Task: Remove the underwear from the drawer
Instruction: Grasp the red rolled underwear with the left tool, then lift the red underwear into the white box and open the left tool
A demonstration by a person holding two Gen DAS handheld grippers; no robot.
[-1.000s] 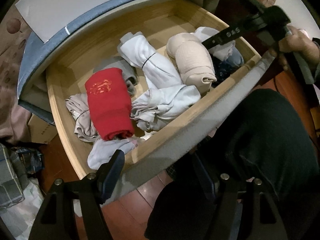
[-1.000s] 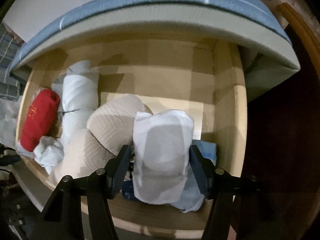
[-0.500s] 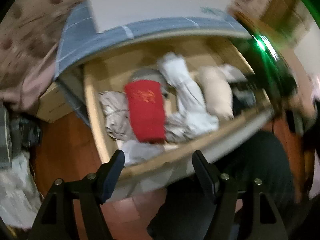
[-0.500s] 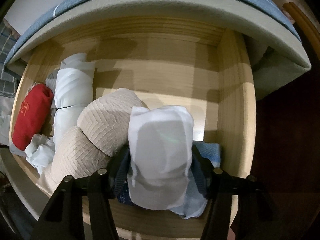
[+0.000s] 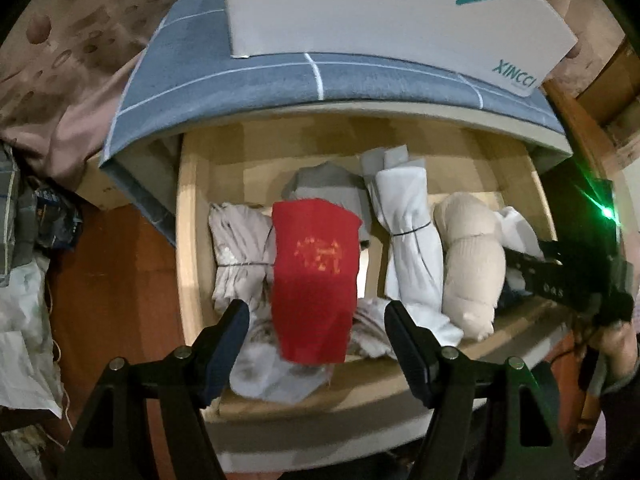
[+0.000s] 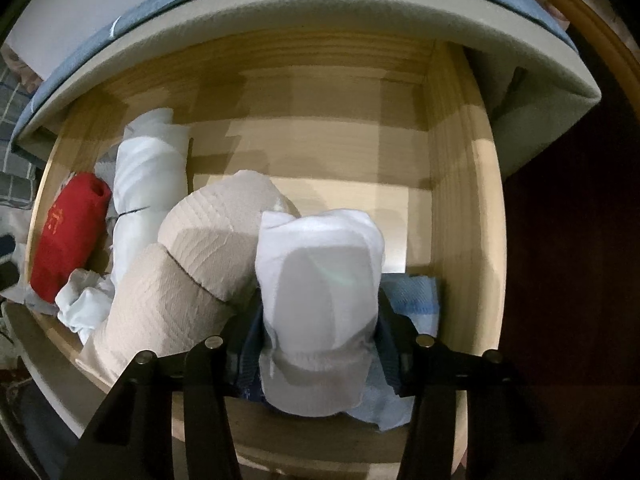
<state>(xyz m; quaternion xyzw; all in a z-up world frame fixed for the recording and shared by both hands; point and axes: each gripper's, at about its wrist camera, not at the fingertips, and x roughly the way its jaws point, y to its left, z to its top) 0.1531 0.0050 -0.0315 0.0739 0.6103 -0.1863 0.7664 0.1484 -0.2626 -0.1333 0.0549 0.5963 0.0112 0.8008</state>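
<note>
Presently the right gripper (image 6: 320, 344) is clamped on the white underwear roll (image 6: 318, 280) at the drawer's (image 6: 460, 208) near right; left gripper (image 5: 316, 344) gapes, empty, around the red roll (image 5: 314, 280). Risk: the blue cloth (image 6: 416, 300) beneath snags and lifts too.

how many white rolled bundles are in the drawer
2. A long white roll tied with a dark band lies between the red roll and the beige roll; a shorter white roll sits between the right gripper fingers. More may be hidden.
</note>
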